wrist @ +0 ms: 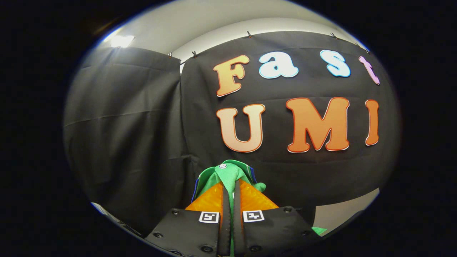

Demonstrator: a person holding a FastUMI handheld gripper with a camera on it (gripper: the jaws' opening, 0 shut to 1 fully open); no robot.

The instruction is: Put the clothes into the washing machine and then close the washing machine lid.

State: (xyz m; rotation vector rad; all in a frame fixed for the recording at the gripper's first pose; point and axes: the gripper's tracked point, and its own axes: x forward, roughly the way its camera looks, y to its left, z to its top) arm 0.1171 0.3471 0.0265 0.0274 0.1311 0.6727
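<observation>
My gripper (231, 184) is shut on a green garment (228, 175). The cloth is pinched between both fingers and bunches up just past the fingertips, with a small white snap button on top and a dark blue trim along its left side. A scrap of the same green cloth (319, 230) hangs below the right finger. The gripper is raised and looks straight at the black booth wall.
The black cloth wall (142, 142) hangs ahead and to the left, clipped along its top edge. A pale wall and ceiling with a bright lamp (121, 41) show above it. A strip of pale floor (342, 210) lies under the cloth's lower right edge.
</observation>
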